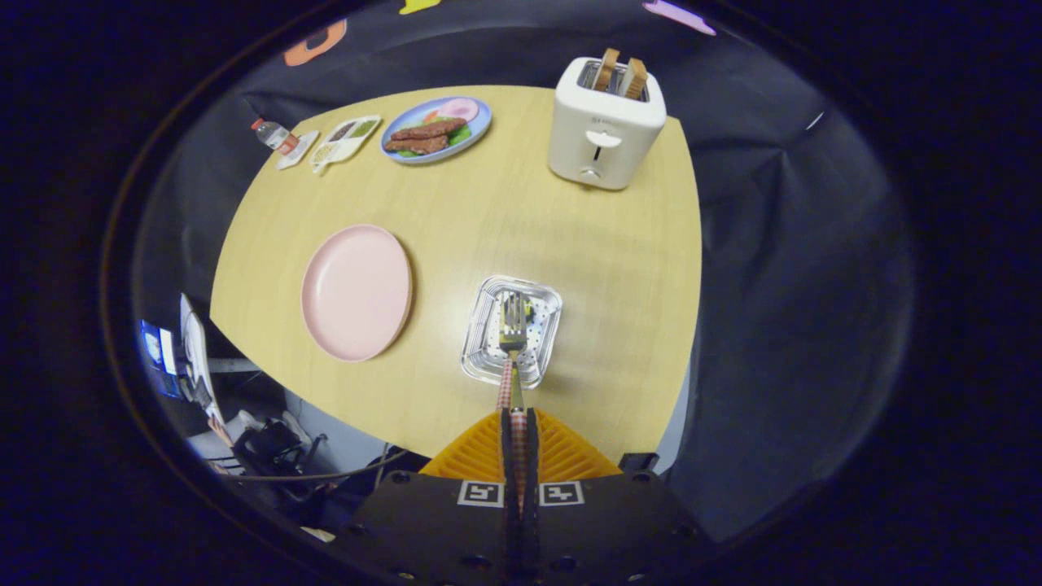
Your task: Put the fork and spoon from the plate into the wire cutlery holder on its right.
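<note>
Fingers (518,419) close together at the bottom of the gripper view, clamped on the checked handle of a fork (512,342). Fork extends straight ahead from the fingertips, tines pointing away, its head over the open top of the holder (482,321); whether the tines touch the holder's floor cannot be told. Holder is a shiny rectangular basket with a perforated bottom, standing on the table (570,268) just beyond the fingers. A small yellow-green item lies inside the holder beside the fork's head; what it is cannot be told.

Plate (356,291), pink and round, rests on the table to the left of the holder, apart from it, with nothing on it. Spoon cannot be made out.

Toaster (605,130), white, stands at the far right part of the table, beyond the holder, with two slices of toast (619,73) upright in its slots. Blue plate (436,129) with strips of meat and greens lies at the far edge, left of the toaster. Divided tray (345,140) holding small portions sits just left of the blue plate, and a small bottle (273,135) lies next to it at the table's far left corner. Dark cloth surrounds the table.
</note>
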Motion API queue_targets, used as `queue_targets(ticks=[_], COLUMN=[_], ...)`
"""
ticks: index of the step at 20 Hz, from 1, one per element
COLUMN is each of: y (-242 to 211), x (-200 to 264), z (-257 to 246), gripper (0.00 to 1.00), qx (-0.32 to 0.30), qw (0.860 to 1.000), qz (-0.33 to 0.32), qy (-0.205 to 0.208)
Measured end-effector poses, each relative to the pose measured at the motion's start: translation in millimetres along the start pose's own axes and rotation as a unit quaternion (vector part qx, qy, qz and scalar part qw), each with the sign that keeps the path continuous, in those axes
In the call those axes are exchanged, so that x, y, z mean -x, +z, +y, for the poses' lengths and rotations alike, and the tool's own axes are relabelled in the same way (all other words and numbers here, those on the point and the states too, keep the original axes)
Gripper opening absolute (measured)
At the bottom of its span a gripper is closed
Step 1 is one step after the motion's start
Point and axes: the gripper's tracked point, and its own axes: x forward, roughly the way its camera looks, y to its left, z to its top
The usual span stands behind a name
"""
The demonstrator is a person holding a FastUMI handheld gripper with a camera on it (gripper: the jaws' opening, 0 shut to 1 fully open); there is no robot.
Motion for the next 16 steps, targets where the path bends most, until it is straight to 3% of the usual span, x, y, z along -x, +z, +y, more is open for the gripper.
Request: queue_targets(ticks=[4, 11, 16], y=[9, 8, 19], x=[-13, -27, -31], z=[3, 4, -2], gripper=[0.02, 0.04, 0.07], qx=[-0.041, -0.057, -0.071], qw=[0.998, 0.99, 0.989], qz=[0.043, 0.132, 0.13], qy=[0.011, 0.013, -0.005])
